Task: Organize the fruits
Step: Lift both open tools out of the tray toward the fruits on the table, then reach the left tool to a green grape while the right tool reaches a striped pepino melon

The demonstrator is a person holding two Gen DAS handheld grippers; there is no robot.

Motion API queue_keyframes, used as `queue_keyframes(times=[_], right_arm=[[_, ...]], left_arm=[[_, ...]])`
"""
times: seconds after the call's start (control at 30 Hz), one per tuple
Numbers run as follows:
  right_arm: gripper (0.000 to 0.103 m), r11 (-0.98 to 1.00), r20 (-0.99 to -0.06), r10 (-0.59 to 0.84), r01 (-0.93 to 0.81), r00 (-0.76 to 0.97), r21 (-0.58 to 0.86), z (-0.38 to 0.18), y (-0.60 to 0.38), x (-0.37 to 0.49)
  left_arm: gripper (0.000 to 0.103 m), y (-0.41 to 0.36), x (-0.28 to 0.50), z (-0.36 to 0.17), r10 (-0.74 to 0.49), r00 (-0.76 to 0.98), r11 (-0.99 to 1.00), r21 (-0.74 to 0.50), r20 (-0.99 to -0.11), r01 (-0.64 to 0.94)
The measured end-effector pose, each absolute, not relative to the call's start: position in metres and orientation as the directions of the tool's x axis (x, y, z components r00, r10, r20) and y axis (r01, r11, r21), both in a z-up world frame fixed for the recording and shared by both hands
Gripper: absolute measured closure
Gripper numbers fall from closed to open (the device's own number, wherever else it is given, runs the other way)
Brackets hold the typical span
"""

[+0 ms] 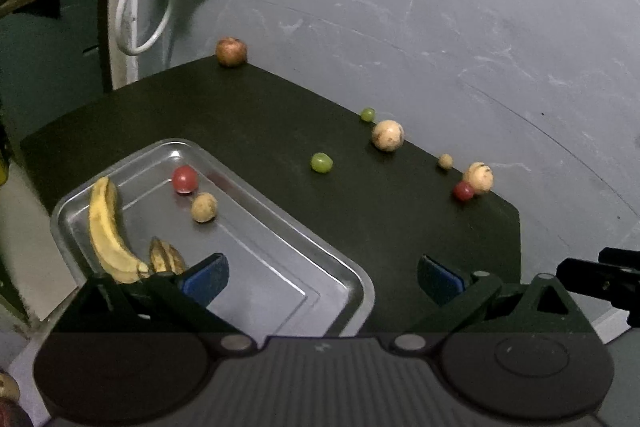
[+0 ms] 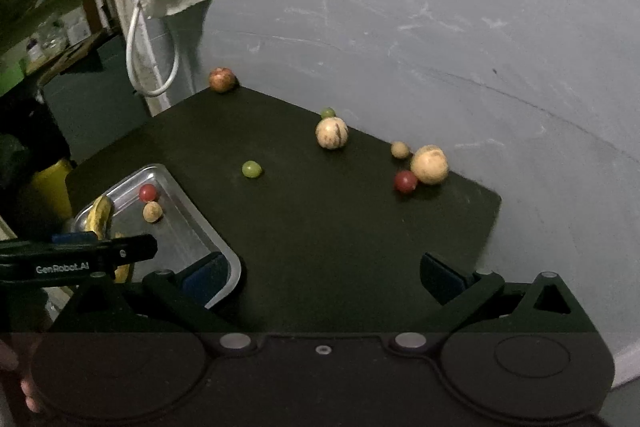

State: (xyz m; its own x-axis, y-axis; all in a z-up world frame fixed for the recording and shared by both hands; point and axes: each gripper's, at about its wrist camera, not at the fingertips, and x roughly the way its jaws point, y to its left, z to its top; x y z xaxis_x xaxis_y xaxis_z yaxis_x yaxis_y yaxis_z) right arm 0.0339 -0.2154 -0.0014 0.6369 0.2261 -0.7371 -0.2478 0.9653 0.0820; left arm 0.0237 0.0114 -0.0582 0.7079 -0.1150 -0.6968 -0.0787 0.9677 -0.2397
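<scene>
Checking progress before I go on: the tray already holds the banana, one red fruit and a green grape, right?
Not quite. Beside the banana and the red fruit, the tray holds a small tan fruit, not a green grape. The left wrist view shows both green grapes out on the dark table.

The tray [image 1: 256, 195] is seen to be polished metal, smooth and reflective. The table top [image 1: 280, 115] appears matt black, without sheen. The wall [image 1: 480, 7] is noted as grey, dull and scuffed with pale scratches. Gripper bodies appear matt black plastic; their pads [image 1: 208, 277] are blue and look rubbery. The red fruit [image 1: 184, 179] is glossy; the banana [image 1: 108, 231] skin is dull.
</scene>
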Motion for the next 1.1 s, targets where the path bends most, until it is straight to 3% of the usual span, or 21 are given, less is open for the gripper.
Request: queue_keyframes(times=[0.5, 0.77, 1.1], right_arm=[[0.001, 0.967, -0.728, 0.254, -0.179, 0.637, 0.18, 0.001, -0.243, 0.054], [0.001, 0.975, -0.716, 0.214, -0.185, 0.665, 0.119, -0.014, -0.258, 0.117], [0.009, 0.988, -0.751, 0.153, -0.12, 0.643, 0.099, -0.064, -0.28, 0.213]], left_arm=[[0.001, -0.011, 0.052, -0.052, -0.104, 0.719, 0.977, -0.206, -0.688, -0.056], [0.001, -0.024, 0.11, -0.062, -0.04, 0.698, 0.984, -0.15, -0.715, -0.097], [0.002, -0.038, 0.188, -0.096, 0.015, 0.66, 0.987, -0.096, -0.751, -0.132]])
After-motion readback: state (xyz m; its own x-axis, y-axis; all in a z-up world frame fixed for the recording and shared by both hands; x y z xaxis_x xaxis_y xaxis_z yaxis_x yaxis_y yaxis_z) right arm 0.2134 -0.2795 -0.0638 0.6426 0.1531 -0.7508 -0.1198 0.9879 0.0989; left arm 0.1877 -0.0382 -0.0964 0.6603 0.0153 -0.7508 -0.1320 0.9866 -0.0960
